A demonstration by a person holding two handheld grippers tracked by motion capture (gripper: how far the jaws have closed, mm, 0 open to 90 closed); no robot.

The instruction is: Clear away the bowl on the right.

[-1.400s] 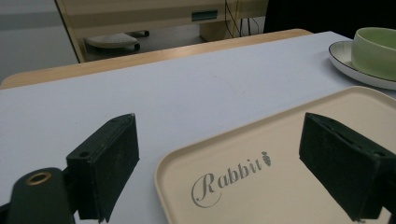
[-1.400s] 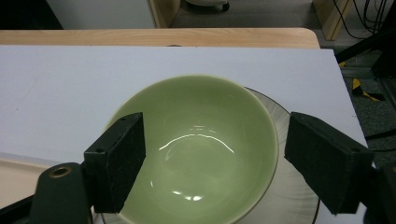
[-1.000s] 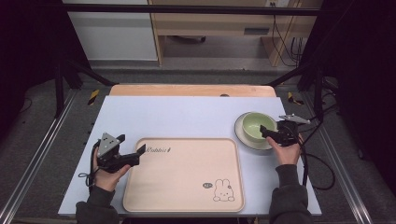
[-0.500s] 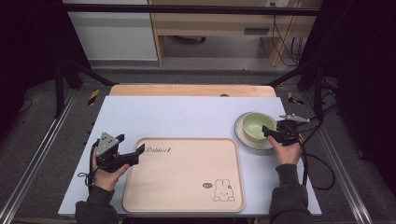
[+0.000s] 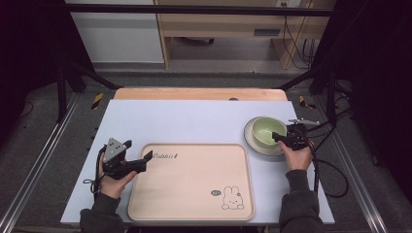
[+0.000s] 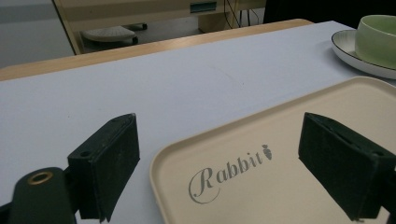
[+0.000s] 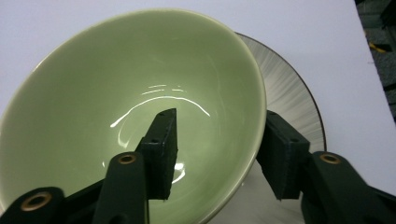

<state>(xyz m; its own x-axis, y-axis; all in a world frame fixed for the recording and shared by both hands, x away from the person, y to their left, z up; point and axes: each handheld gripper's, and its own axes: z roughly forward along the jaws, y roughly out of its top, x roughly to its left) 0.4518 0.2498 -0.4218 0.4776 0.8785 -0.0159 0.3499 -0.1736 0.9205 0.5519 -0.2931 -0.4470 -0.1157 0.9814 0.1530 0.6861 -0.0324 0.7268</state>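
Note:
A pale green bowl point(image 5: 266, 130) stands on a white plate point(image 5: 251, 141) at the table's right. My right gripper point(image 5: 282, 138) straddles the bowl's near rim. One jaw is inside the bowl point(image 7: 116, 84) and the other is outside, over the plate point(image 7: 294, 98). The jaws have just been closing, but the inner pad point(image 7: 161, 149) still stands off the wall, so the right gripper point(image 7: 217, 154) is open. My left gripper point(image 5: 145, 158) is open at the left corner of a beige rabbit tray point(image 5: 194, 184), its jaws either side of the tray's corner point(image 6: 177, 158).
The tray lies at the front middle of a white tabletop point(image 5: 194, 119). A wooden strip point(image 5: 194, 93) runs along the table's far edge. Metal frame rails flank both sides. Cables trail off to the right of the right hand.
The right gripper has edged slightly toward the bowl at its rim. The left hand and gripper have kept still. The bowl, plate and tray are where they were.

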